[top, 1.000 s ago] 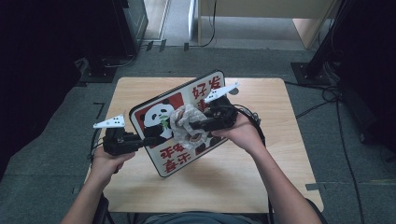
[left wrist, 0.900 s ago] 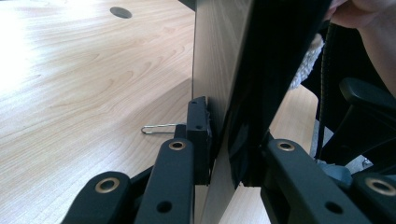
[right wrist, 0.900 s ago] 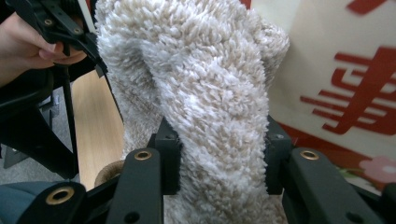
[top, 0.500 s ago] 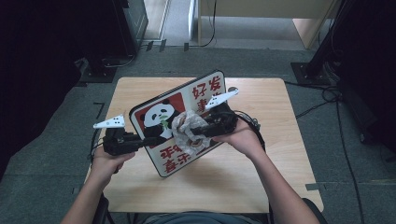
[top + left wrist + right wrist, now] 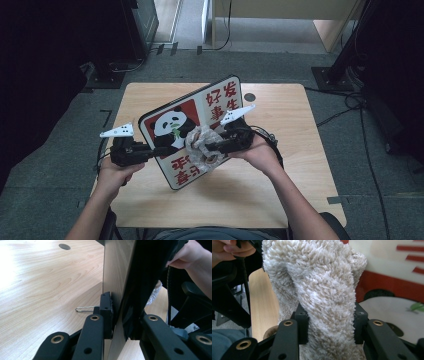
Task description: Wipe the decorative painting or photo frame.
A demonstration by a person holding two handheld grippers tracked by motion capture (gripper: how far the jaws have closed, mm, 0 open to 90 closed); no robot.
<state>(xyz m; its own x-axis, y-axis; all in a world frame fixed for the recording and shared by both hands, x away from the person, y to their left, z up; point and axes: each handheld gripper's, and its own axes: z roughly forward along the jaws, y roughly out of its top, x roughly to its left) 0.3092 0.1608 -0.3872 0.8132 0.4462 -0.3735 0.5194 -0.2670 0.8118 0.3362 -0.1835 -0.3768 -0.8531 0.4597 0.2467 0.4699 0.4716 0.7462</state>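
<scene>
A sign board (image 5: 200, 125) with a panda picture and red characters is held tilted above the wooden table (image 5: 280, 200). My left gripper (image 5: 150, 151) is shut on the board's left edge; in the left gripper view the board (image 5: 117, 277) stands edge-on between the jaws. My right gripper (image 5: 212, 147) is shut on a fluffy beige cloth (image 5: 202, 147), pressed against the board's face below the panda. In the right gripper view the cloth (image 5: 322, 290) bulges up between the jaws, with the red and white board (image 5: 392, 280) behind it.
A small metal clip (image 5: 83, 309) lies on the table behind the board. A round cable hole (image 5: 249, 97) sits near the table's far edge. Black cables (image 5: 345, 107) run over the grey floor at the right, and dark equipment stands at the left.
The right gripper and cloth have slid a little down and left across the board's face. The board has tipped slightly; the left gripper holds its place.
</scene>
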